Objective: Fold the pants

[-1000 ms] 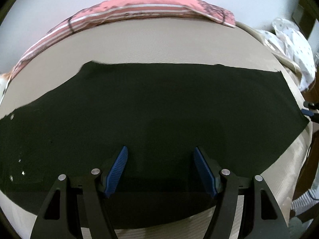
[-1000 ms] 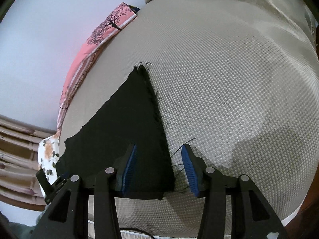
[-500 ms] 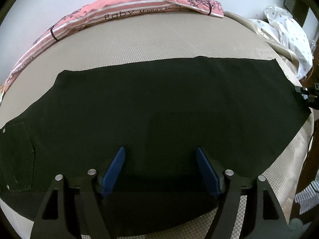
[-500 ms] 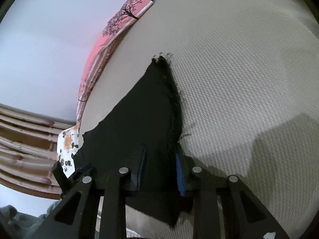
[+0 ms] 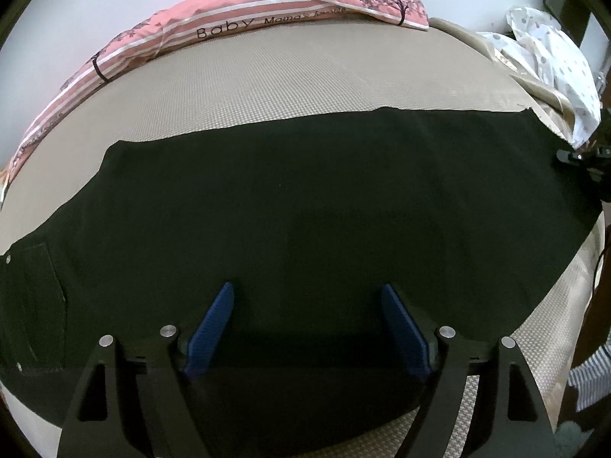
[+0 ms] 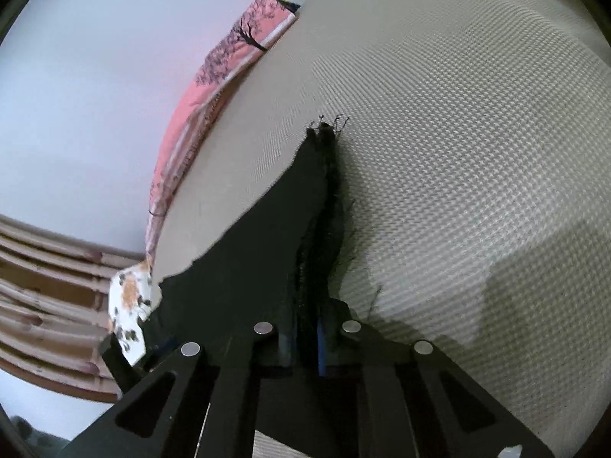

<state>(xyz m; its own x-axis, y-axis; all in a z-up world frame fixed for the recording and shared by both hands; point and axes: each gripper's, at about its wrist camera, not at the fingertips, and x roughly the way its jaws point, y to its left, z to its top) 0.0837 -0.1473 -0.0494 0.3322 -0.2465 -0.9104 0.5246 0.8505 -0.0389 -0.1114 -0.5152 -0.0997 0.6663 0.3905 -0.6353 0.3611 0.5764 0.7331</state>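
While the black pants (image 5: 305, 198) are lying spread across the beige bed (image 5: 290, 87), with the pocket end at the left of the left wrist view and the frayed leg ends at the right, the first fold is being prepared. The right gripper (image 6: 307, 337) is being closed on the frayed hem (image 6: 324, 175); its jaws have just been closing and are now pinched narrow on the dark cloth, which is bunched between them. The left gripper (image 5: 305, 328) is being held above the near edge of the pants, its jaws wide and having just been opening further, with nothing gripped between the blue pads (image 5: 212, 328).

For a clean fold, both layers of the hem are probably best caught together, and the near edge is best taken squarely by the left jaws before any lift, so that the cloth is not dragged askew.

Whether both layers are held cannot be told, since the pinch point is being hidden by the gripper's own frame. The waistband is cut off at the left edge, and creases are hard to make out in the dark cloth. A pink pillow (image 5: 244, 23) is lying along the far edge.
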